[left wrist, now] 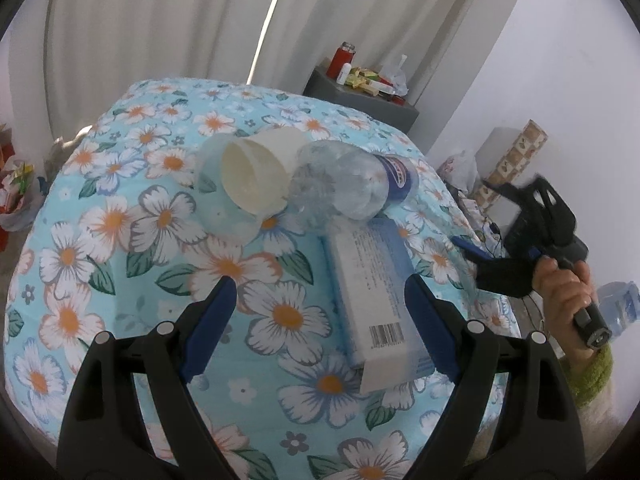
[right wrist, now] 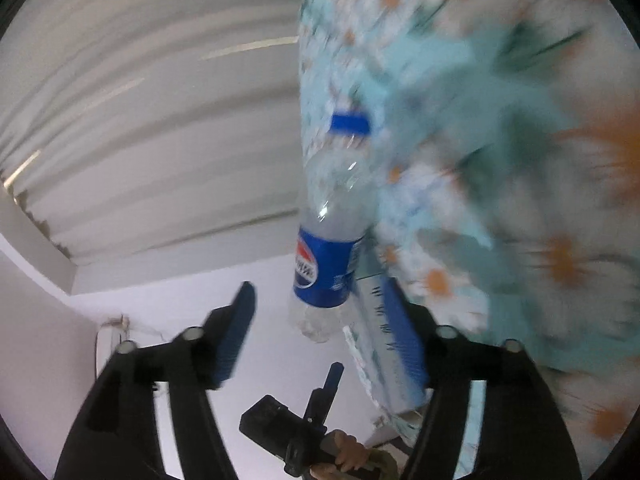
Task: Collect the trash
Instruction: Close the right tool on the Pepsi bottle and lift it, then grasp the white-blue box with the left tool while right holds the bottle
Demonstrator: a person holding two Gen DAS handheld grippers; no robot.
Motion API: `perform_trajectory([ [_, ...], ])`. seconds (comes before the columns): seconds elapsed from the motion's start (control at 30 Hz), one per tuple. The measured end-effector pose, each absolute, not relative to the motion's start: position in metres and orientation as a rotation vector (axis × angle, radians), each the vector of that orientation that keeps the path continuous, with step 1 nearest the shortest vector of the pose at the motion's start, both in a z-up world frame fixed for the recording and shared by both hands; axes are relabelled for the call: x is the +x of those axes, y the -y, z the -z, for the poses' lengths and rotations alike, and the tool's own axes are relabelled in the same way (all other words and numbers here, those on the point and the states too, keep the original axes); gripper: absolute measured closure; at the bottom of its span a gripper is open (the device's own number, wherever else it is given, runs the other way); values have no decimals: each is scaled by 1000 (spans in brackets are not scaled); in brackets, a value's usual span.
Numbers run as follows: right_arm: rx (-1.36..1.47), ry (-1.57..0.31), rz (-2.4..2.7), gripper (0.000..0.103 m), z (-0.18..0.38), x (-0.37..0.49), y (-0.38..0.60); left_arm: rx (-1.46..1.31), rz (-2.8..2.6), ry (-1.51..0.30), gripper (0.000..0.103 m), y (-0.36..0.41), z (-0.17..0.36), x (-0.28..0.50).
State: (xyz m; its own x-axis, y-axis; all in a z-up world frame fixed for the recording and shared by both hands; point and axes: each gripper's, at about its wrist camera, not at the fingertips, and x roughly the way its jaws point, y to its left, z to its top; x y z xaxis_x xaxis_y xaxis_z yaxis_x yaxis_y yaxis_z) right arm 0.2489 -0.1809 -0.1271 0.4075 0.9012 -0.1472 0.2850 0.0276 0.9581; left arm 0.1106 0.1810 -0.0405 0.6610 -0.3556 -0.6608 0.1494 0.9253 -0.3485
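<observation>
- The left hand-held gripper [left wrist: 320, 312] hovers over a table under a flowered cloth [left wrist: 100, 240]; the word desk fits it loosely. Its jaws stand wide apart and hold nothing.
- A white and blue carton [left wrist: 376, 300] lies on the cloth between the left fingers, close beside the right-hand blue pad [left wrist: 430, 320]; whether pad and carton touch cannot be told.
- Past the carton, toward the far edge of the desk, a crumpled clear plastic bottle [left wrist: 344, 188] with a blue label lies on its side, touching the carton's far end.
- A white paper cup [left wrist: 256, 172] lies tipped over against the bottle, its mouth facing the camera, on a clear plastic lid [left wrist: 224, 216].
- The right hand-held gripper [right wrist: 320, 332], seen rolled sideways and blurred, has its jaws apart and empty; the bottle [right wrist: 332, 240] lies just ahead of them, with the carton [right wrist: 384, 344] next to one finger.
- From the left wrist camera, the right hand [left wrist: 560, 292] holds its tool off the desk's right edge.
- A grey stand [left wrist: 360, 96] with a red flask [left wrist: 340, 60] sits beyond the far edge.
</observation>
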Motion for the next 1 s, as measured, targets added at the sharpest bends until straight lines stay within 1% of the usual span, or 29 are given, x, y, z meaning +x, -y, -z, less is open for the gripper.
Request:
perform_trajectory([
  [0.07, 1482, -1148, -669, 28, 128, 266, 157, -281, 282, -800, 22, -184, 41, 111],
  [0.17, 1471, -1209, -644, 28, 137, 289, 126, -296, 269, -806, 22, -190, 42, 111],
  [0.3, 1476, -1167, -607, 28, 140, 305, 115, -307, 250, -807, 22, -199, 44, 110],
  [0.33, 1480, -1156, -606, 29, 139, 308, 114, -310, 247, -807, 22, -200, 45, 109],
  [0.4, 1480, -1133, -599, 42, 138, 309, 117, -315, 240, -809, 22, -203, 46, 109],
  [0.67, 1583, -1097, -730, 45, 137, 281, 155, -324, 247, -815, 22, -203, 49, 112],
  [0.83, 1414, -1117, -764, 45, 121, 244, 212, -318, 268, -820, 22, -200, 48, 112],
  [1.0, 1096, -1252, -619, 43, 110, 195, 252, -339, 341, -866, 22, -187, 54, 117],
])
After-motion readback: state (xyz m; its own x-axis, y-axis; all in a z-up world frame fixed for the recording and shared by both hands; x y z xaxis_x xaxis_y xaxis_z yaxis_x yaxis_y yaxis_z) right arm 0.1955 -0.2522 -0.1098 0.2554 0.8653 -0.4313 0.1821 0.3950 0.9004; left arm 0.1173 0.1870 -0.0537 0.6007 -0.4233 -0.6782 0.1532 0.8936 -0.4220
